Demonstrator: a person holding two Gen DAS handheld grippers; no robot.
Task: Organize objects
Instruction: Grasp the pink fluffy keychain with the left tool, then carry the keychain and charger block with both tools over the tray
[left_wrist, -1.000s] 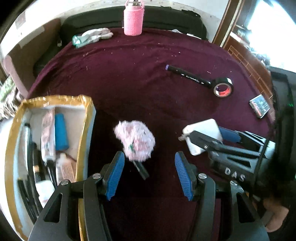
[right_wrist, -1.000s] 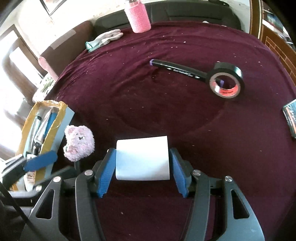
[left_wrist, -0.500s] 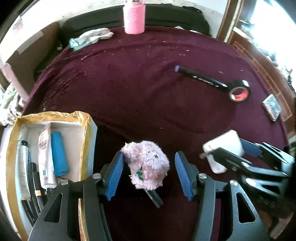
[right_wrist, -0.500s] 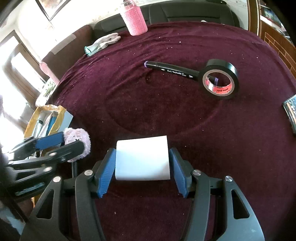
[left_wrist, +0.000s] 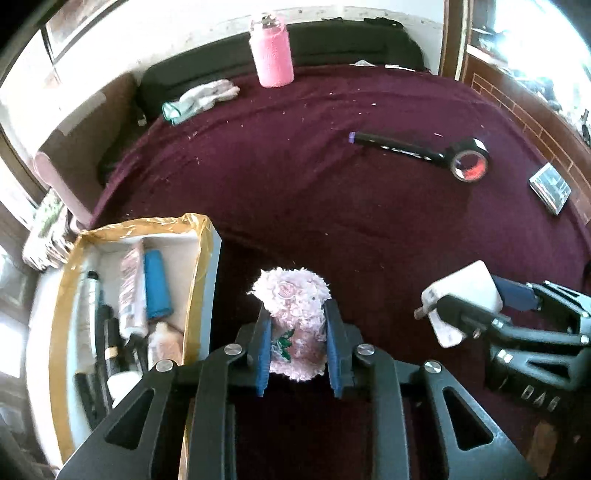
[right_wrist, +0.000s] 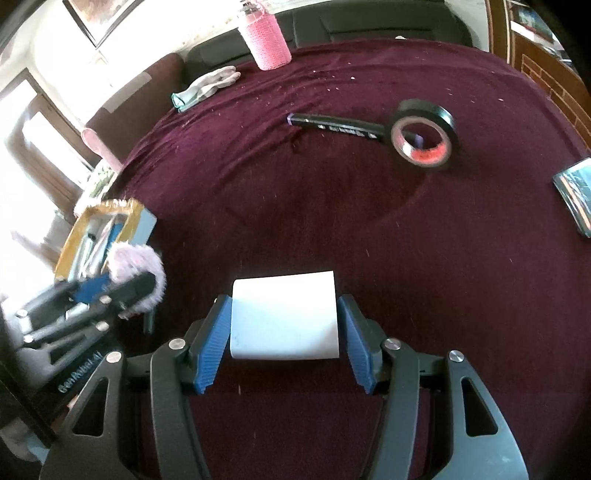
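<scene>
Closing on the pink plush toy (left_wrist: 291, 317), our left tool (left_wrist: 297, 347) has its blue pads (left_wrist: 263, 350) already pressed into the fur on both flanks, and the jaws are still coming together with the toy between them. The toy sits near the front edge of the counter (left_wrist: 332, 206), which wears a maroon cloth, just beside the open gold-rimmed box (left_wrist: 201, 266) at the front left corner. We judge the plush to be very light and soft: it will squash rather than resist, so the pads need to sink well in before it is secure, and a grip on the fluff alone could slide off. Taking it across the body's middle, as we are, looks sounder than pinching the dark stem that shows beneath it in the right wrist view. Our right tool (right_wrist: 284, 332) clasps the white box (right_wrist: 284, 314) by its two side faces, near the front edge at centre; it looks stiff, smooth and light, so it may slip if the squeeze eases. The black marker (left_wrist: 391, 146) and tape roll (left_wrist: 469, 164) lie touching toward the right edge.
</scene>
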